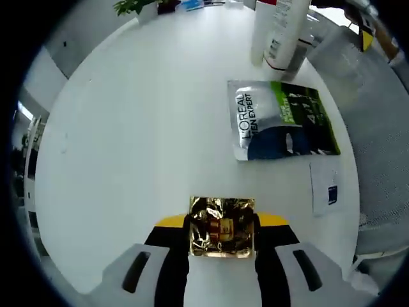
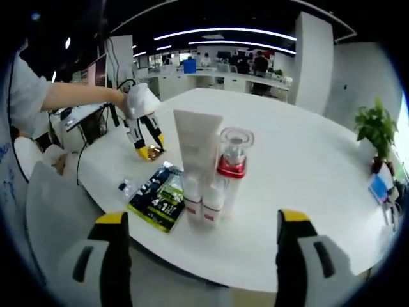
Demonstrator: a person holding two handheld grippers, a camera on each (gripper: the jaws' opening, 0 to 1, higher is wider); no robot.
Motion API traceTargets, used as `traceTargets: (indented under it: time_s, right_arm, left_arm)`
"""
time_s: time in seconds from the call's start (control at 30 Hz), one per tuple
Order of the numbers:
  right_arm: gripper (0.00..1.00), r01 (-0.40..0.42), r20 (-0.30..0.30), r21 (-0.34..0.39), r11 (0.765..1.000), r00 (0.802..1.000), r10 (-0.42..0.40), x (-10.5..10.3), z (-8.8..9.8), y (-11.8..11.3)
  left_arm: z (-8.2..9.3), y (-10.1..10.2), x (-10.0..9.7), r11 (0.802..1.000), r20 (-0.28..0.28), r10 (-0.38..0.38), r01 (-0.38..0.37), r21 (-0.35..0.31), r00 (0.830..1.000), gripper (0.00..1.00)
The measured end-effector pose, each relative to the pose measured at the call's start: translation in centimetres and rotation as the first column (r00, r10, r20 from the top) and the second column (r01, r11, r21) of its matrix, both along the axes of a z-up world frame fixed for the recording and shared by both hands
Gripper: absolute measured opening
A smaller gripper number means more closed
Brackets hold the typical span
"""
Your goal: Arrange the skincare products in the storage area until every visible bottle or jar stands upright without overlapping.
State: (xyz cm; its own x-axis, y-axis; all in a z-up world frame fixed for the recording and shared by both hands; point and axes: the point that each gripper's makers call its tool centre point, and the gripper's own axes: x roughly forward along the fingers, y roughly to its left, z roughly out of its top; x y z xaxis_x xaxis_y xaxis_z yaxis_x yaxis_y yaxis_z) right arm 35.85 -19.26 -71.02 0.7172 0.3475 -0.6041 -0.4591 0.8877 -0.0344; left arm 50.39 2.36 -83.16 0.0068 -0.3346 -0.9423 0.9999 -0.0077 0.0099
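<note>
White round desk (image 1: 128, 128): left claw (image 1: 222, 246) grips gold sachet (image 1: 222, 227), apparently shifting it clear of L'Oreal pouch (image 1: 281, 121). Tube (image 2: 197, 160) and bottles upright just beyond pouch. Right claw (image 2: 198, 256) open, empty, off desk edge.

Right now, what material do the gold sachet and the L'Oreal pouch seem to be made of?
gold sachet: likely metallic foil, crinkled, with mirror-like glints. L'Oreal pouch: probably plastic-foil laminate, silvery printed face with a soft sheen, lying flat on the white table.

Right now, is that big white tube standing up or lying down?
Standing upright. The white tube rests cap-down on the table, beside the red-collared bottle.
</note>
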Motion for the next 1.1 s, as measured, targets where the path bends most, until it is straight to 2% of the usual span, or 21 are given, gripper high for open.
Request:
traceTargets:
  time_s: [0.37, 0.6, 0.8, 1.1]
  right_arm:
    - [0.96, -0.046, 0.001, -0.002, 0.999, 0.999, 0.046, 0.0, -0.1, 0.3]
    - [0.96, -0.066, 0.005, -0.004, 0.998, 0.998, 0.067, -0.1, 0.0, 0.2]
    - [0.96, -0.08, 0.004, -0.004, 0.997, 0.997, 0.08, -0.2, -0.1, 0.1]
    - [0.96, -0.089, 0.006, -0.007, 0.996, 0.996, 0.089, -0.7, -0.1, -0.1]
  left_arm:
    - [0.2, -0.8, -2.6, 0.999, 0.007, 0.04, -0.04, -0.012, 0.999, 0.36]
    - [0.2, -1.3, -3.3, 0.995, -0.002, 0.09, -0.09, -0.031, 0.996, 0.36]
    - [0.2, -2.1, -4.4, 0.996, -0.001, 0.084, -0.084, -0.042, 0.996, 0.36]
    - [0.2, -2.5, -4.8, 0.994, 0.001, 0.099, -0.099, -0.05, 0.995, 0.36]
